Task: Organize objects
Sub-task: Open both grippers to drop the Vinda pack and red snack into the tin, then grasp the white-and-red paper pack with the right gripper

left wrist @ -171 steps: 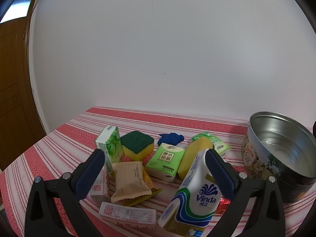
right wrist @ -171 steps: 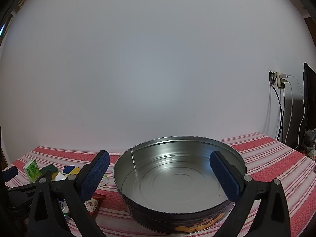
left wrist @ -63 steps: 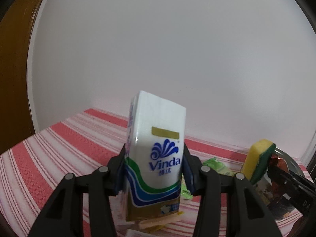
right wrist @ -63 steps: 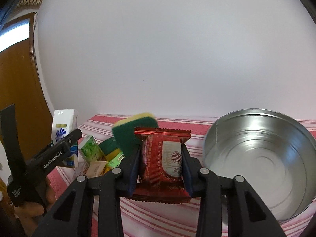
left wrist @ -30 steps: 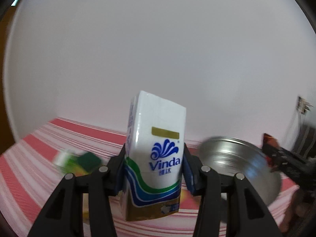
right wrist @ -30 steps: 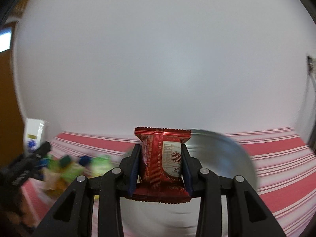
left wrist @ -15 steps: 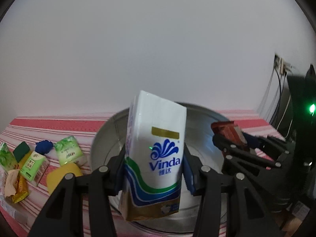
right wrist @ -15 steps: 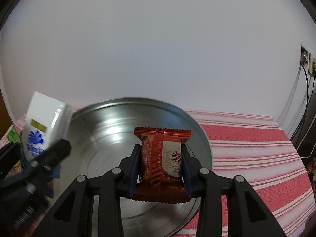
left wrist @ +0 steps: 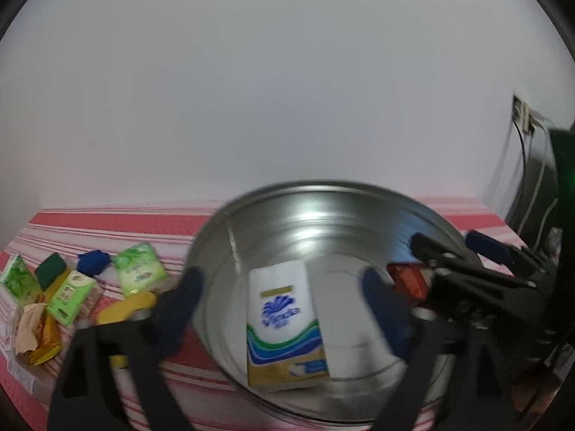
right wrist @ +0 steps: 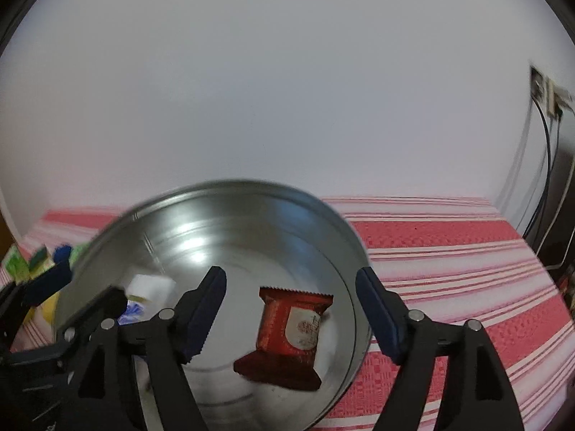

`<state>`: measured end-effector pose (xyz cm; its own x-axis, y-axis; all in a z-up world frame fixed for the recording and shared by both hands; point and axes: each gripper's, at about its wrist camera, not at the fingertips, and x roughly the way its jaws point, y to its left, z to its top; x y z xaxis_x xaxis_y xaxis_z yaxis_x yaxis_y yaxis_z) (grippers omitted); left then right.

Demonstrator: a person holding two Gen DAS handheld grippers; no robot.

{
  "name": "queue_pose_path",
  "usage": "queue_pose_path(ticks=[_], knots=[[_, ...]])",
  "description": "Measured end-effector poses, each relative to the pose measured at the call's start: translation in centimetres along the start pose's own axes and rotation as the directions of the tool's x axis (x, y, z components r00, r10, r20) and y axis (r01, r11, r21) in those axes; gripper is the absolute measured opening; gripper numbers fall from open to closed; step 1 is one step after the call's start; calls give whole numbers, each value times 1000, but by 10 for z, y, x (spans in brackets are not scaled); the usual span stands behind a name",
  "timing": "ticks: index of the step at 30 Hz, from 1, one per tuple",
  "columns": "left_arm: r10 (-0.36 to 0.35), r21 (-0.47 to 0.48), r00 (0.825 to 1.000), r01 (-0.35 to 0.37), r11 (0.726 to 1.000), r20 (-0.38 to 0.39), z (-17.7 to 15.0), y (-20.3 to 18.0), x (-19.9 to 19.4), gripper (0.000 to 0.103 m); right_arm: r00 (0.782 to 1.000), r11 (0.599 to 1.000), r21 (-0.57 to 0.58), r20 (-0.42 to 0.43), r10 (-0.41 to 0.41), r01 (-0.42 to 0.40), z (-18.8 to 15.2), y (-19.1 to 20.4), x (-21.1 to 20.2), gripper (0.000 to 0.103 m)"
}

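Observation:
A round metal tin (left wrist: 323, 194) (right wrist: 251, 188) stands on the red striped cloth. My left gripper (left wrist: 284, 305) is open above the tin, and the white Vinda tissue pack (left wrist: 284, 323) sits free between its fingers, inside the tin. My right gripper (right wrist: 293, 309) is open above the tin, and the red snack packet (right wrist: 287, 330) is loose between its fingers over the tin's floor. The tissue pack also shows in the right wrist view (right wrist: 147, 289). The red packet also shows in the left wrist view (left wrist: 409, 280).
Left of the tin lie green tissue packs (left wrist: 138, 267), a blue object (left wrist: 92, 260), a yellow sponge (left wrist: 125, 307), a green-topped sponge (left wrist: 50, 274) and tan snack wrappers (left wrist: 30, 323). A wall socket with cables (right wrist: 550, 100) is at the right.
Both grippers have opened over the tin. The Vinda pack and the red packet have left the jaws and dropped into the tin.

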<state>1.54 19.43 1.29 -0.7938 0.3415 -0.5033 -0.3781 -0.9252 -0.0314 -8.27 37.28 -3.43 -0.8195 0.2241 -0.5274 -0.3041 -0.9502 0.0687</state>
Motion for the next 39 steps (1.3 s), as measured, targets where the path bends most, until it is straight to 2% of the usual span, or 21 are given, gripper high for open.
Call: queue_pose_path(ticks=[2, 9, 17, 22, 26, 28, 30, 31, 34, 39], knots=[[13, -10, 999, -13, 1000, 42, 2, 4, -9, 103, 999, 999, 37, 35, 8, -10, 3, -6, -7, 79], [55, 7, 995, -55, 998, 81, 1, 8, -18, 102, 989, 994, 112, 144, -13, -3, 4, -16, -25, 80], [138, -5, 984, -139, 990, 114, -4, 25, -26, 103, 960, 977, 209, 280, -14, -47, -2, -38, -68, 80], [190, -25, 976, -189, 982, 106, -10, 41, -31, 102, 940, 979, 197, 341, -19, -51, -4, -32, -72, 80], [225, -37, 968, -223, 974, 107, -16, 54, -38, 103, 912, 979, 195, 410, -23, -63, -16, -14, -87, 81], [228, -39, 969, -225, 973, 98, -18, 59, -38, 103, 902, 983, 176, 430, -38, -43, -19, -2, -92, 87], [230, -38, 969, -227, 973, 96, -22, 64, -42, 103, 892, 989, 145, 449, -48, -20, -21, 13, -94, 87], [236, -34, 967, -234, 972, 100, -23, 65, -46, 103, 891, 992, 114, 453, -3, -55, -23, 21, -87, 87], [252, -30, 962, -250, 968, 106, -26, 69, -52, 103, 890, 997, 69, 455, 10, -47, -29, 37, -89, 88], [254, -57, 964, -250, 967, 79, -33, 88, -60, 102, 891, 996, 53, 452, 40, -71, -37, 50, -98, 88]])
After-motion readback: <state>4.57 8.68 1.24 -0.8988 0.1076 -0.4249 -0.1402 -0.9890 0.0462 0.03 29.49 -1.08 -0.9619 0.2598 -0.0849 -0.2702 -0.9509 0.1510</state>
